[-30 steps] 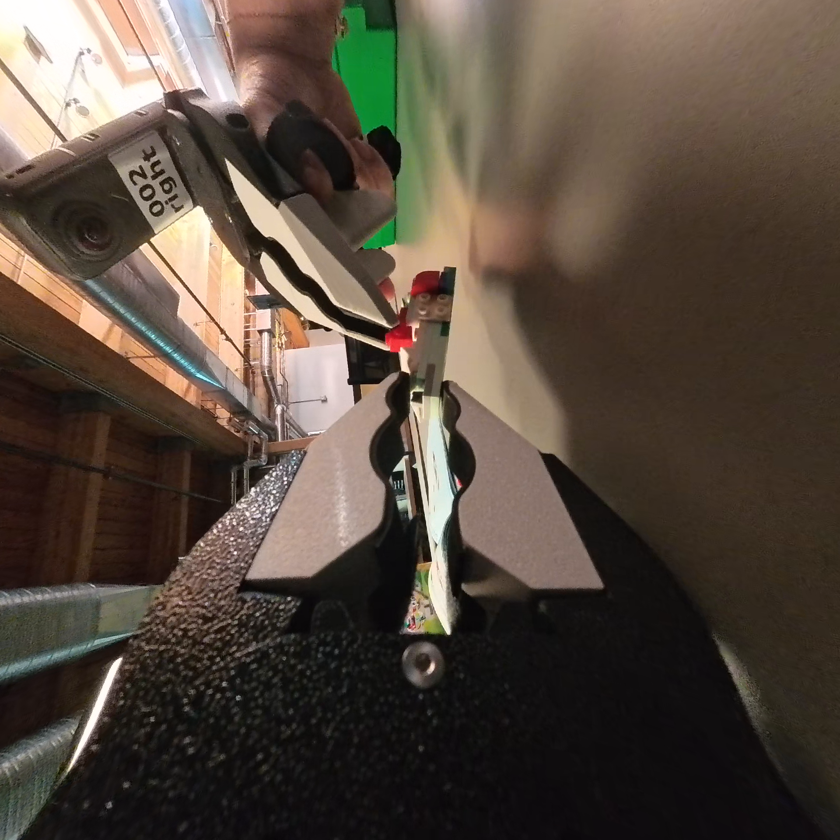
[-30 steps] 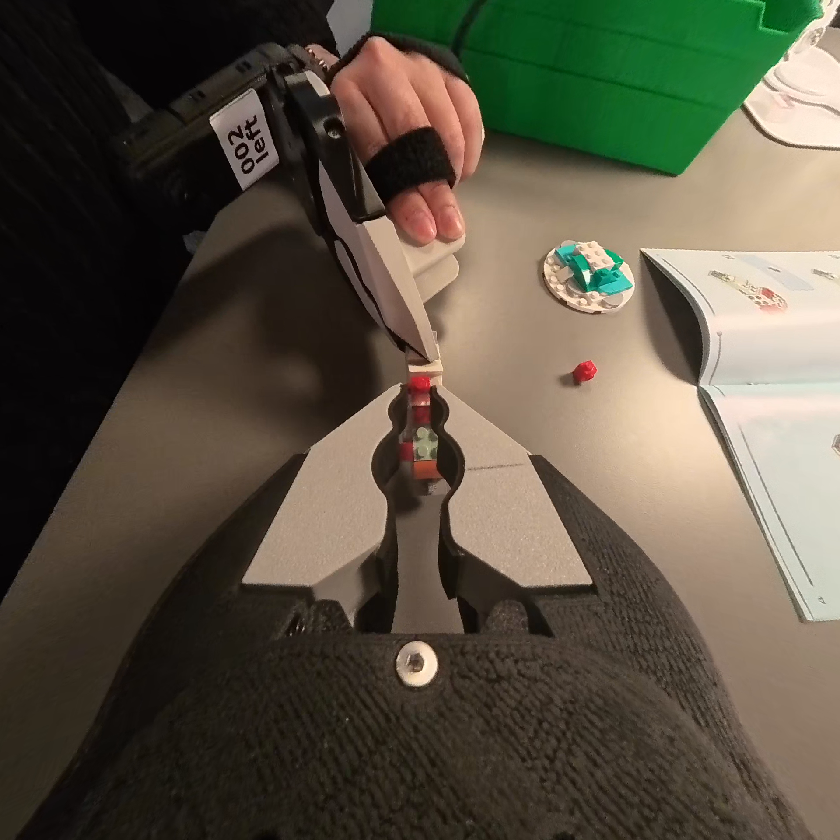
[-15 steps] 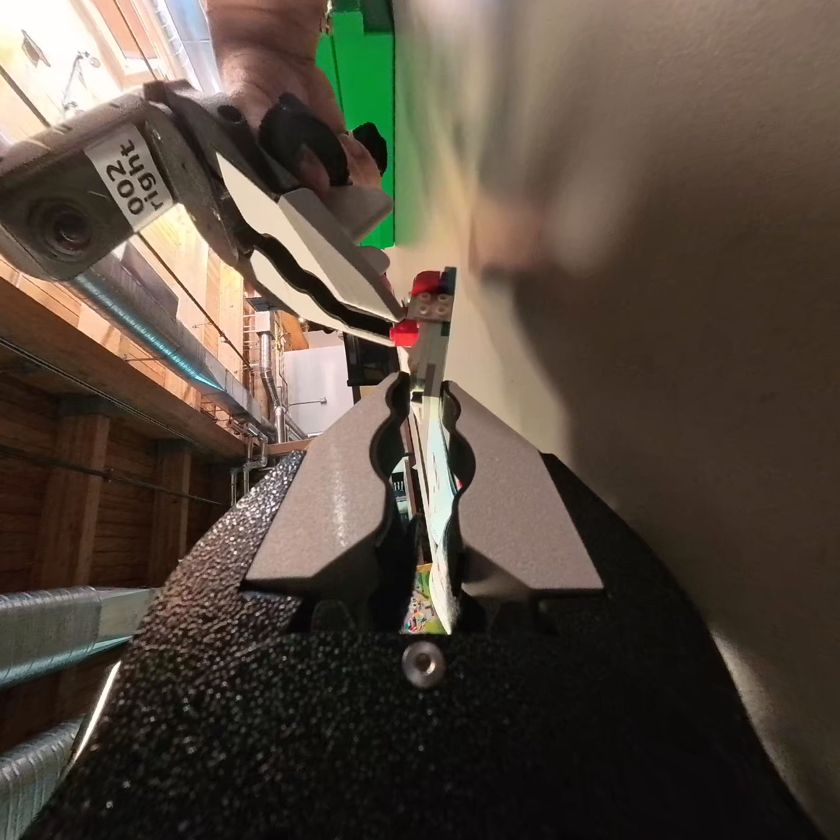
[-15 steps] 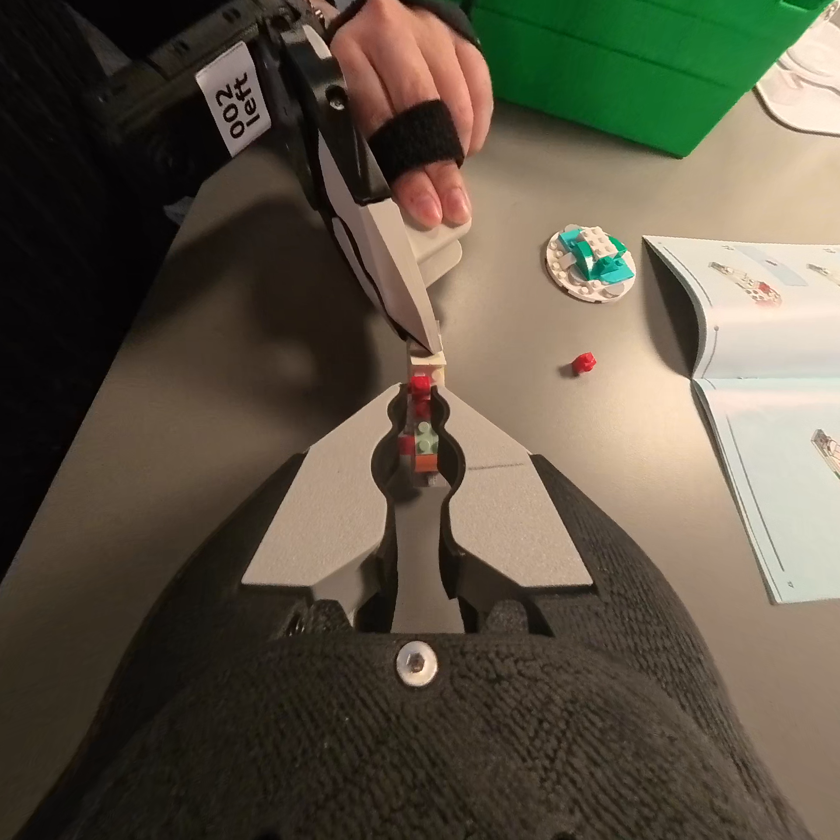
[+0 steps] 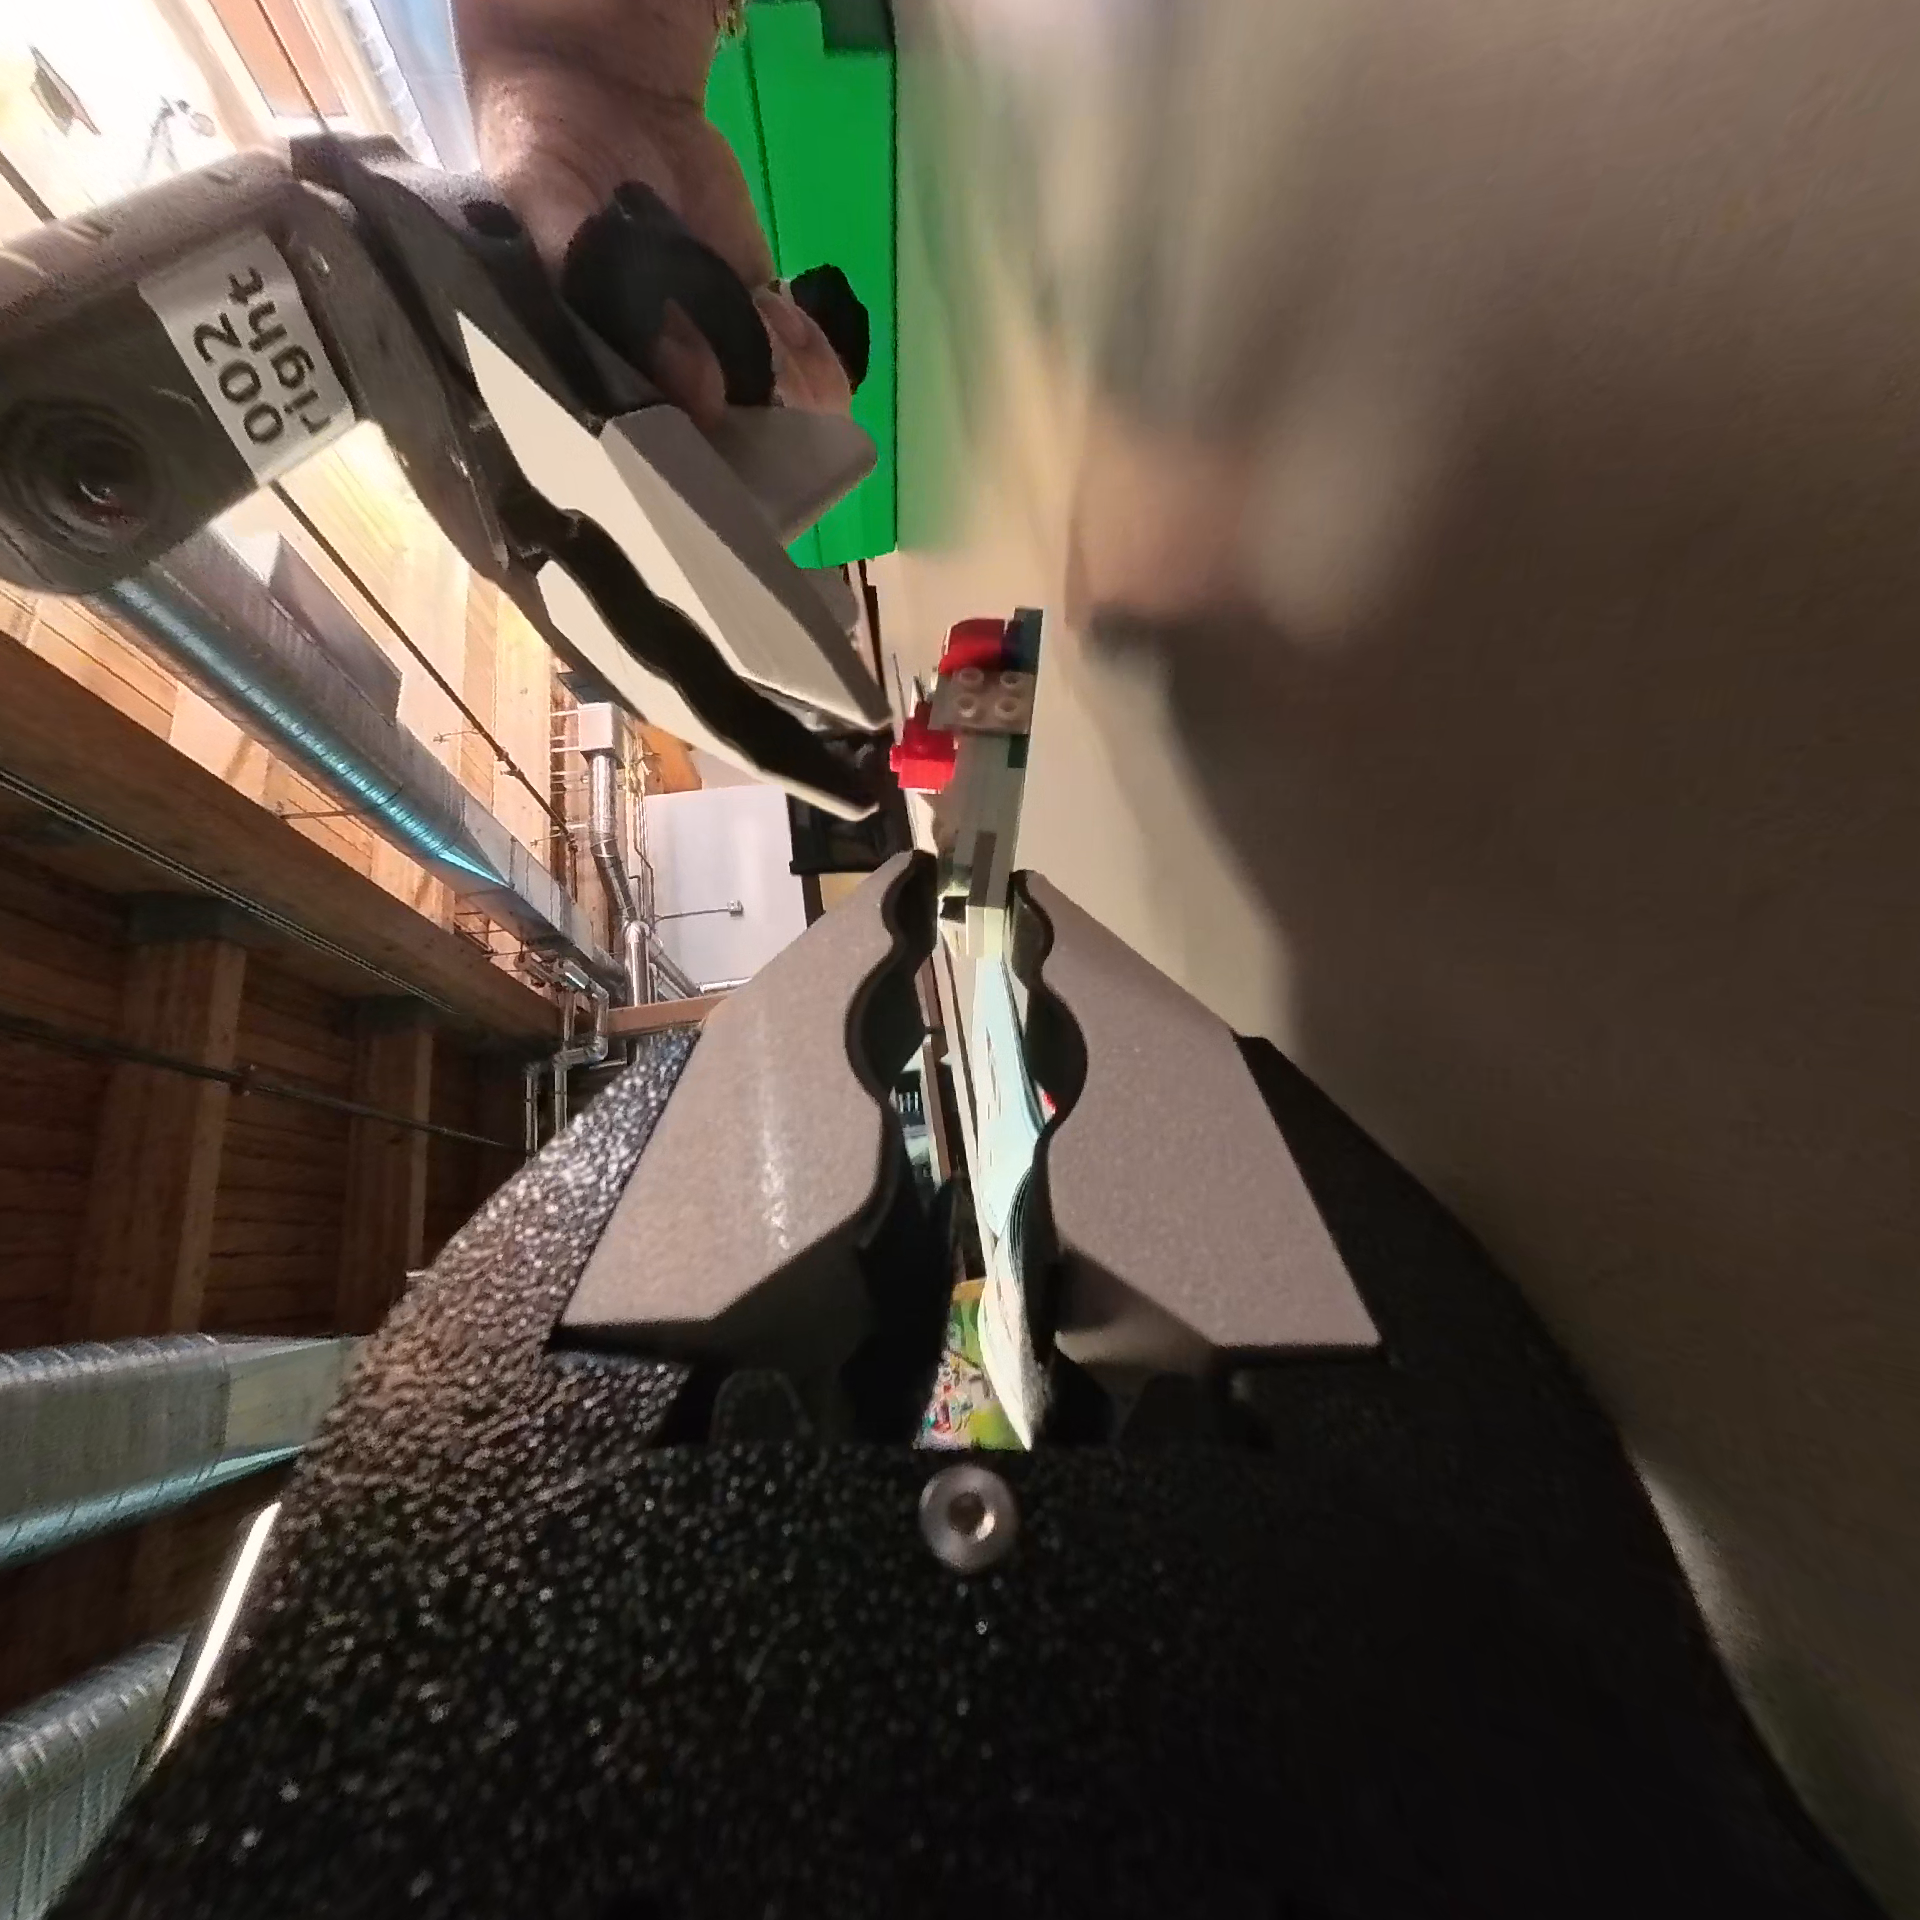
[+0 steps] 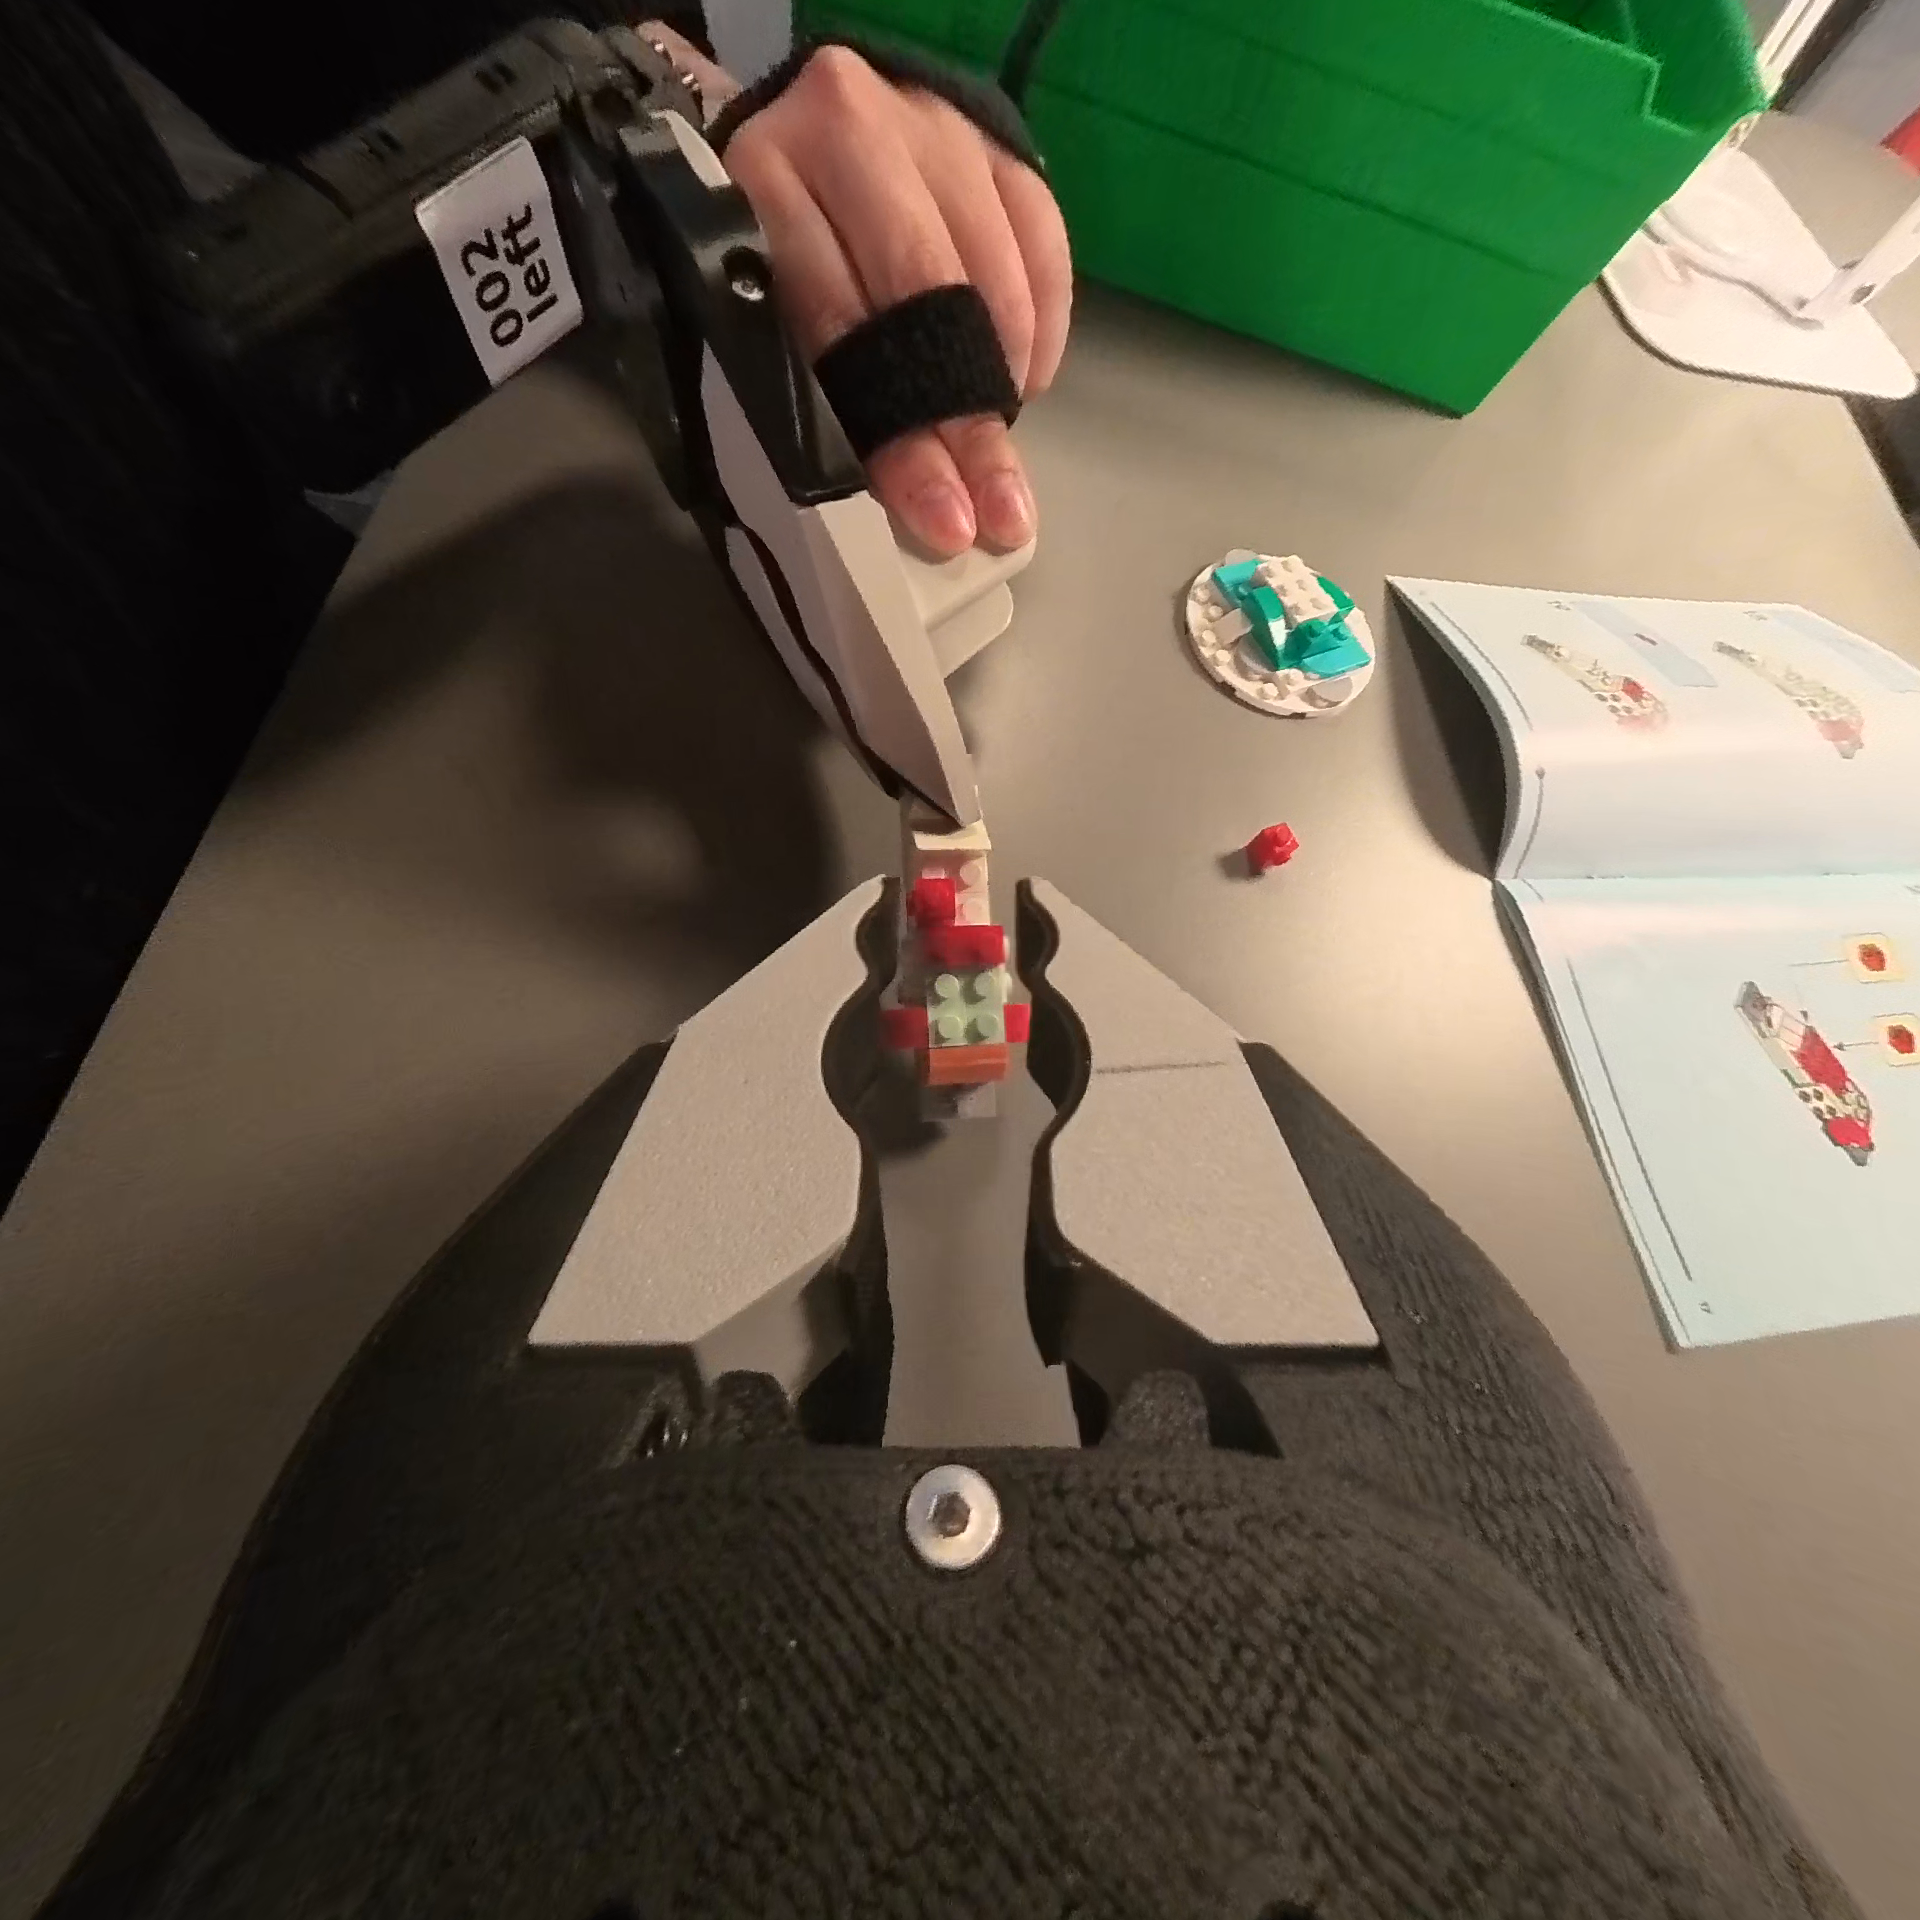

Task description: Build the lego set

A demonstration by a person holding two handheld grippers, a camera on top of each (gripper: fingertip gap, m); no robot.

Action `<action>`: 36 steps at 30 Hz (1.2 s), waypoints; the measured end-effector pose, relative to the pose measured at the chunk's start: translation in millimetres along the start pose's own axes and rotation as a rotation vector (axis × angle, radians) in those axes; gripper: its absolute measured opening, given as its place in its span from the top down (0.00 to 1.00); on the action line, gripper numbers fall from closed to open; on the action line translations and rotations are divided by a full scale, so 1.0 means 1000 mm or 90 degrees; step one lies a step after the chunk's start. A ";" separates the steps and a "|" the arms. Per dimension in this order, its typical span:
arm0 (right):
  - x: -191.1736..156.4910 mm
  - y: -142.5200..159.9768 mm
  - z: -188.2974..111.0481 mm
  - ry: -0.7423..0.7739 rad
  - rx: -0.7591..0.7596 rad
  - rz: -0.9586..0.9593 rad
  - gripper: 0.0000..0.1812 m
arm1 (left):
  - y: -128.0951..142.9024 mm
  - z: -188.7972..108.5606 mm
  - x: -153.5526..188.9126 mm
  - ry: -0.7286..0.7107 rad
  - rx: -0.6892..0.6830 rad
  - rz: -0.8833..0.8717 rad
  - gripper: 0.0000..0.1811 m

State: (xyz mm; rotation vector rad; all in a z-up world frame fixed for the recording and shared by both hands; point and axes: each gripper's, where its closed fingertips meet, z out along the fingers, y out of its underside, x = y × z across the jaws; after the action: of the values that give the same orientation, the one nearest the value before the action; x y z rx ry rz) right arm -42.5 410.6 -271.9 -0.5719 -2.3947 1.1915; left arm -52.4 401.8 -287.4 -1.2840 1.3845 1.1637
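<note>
While left hand-held gripper (image 5: 966,888) clenched on model (image 6: 961,997), right hand-held gripper (image 6: 956,885) released, brick (image 6: 1270,847) nearby.

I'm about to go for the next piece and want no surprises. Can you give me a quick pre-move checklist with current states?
1. Left tool clamped on the model's white end: ok.
2. Right tool open, tips straddling the model: ok.
3. Small red piece fully seated on the model: cannot tell.
4. Loose red brick lying clear on the table: ok.
5. Instruction booklet open beside it: ok.
</note>
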 end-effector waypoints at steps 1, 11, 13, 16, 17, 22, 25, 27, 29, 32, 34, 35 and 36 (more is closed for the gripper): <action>0.001 0.000 0.000 0.007 0.000 -0.003 0.87 | 0.000 0.000 0.000 0.001 -0.002 0.000 0.93; 0.016 -0.007 -0.005 0.104 0.019 -0.085 0.81 | 0.009 0.003 0.004 0.019 -0.027 -0.020 0.94; 0.021 -0.006 -0.003 0.145 0.008 -0.132 0.77 | 0.014 0.003 0.003 0.019 -0.040 -0.031 0.94; 0.025 -0.011 0.003 0.201 0.010 -0.200 0.72 | 0.028 0.003 0.000 0.019 -0.072 -0.045 0.93; 0.025 -0.015 0.006 0.218 0.022 -0.221 0.71 | 0.033 0.003 -0.001 0.018 -0.086 -0.053 0.94; 0.034 -0.021 0.020 0.324 0.012 -0.325 0.71 | 0.051 -0.001 -0.011 0.003 -0.128 -0.099 0.94; 0.041 -0.018 0.027 0.379 -0.025 -0.387 0.71 | 0.055 -0.003 -0.013 0.000 -0.138 -0.112 0.94; 0.044 -0.017 0.030 0.399 -0.039 -0.403 0.71 | 0.055 -0.003 -0.014 0.001 -0.138 -0.128 0.94; 0.047 -0.015 0.032 0.412 -0.058 -0.430 0.72 | 0.053 -0.003 -0.014 0.001 -0.134 -0.136 0.93; 0.050 -0.015 0.031 0.435 -0.071 -0.465 0.75 | 0.053 -0.003 -0.015 0.001 -0.134 -0.140 0.93; 0.049 -0.016 0.031 0.442 -0.073 -0.483 0.77 | 0.052 -0.004 -0.015 0.001 -0.133 -0.145 0.93; 0.049 -0.015 0.032 0.439 -0.076 -0.488 0.78 | 0.052 -0.004 -0.015 0.000 -0.132 -0.147 0.93; 0.049 -0.014 0.034 0.438 -0.082 -0.490 0.78 | 0.052 -0.004 -0.016 -0.001 -0.131 -0.148 0.93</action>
State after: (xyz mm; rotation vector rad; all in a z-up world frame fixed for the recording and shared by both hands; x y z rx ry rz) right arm -103.0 406.5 -271.0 -0.0352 -1.8062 0.4083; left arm -103.0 401.5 -267.7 -1.5437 1.1011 1.1663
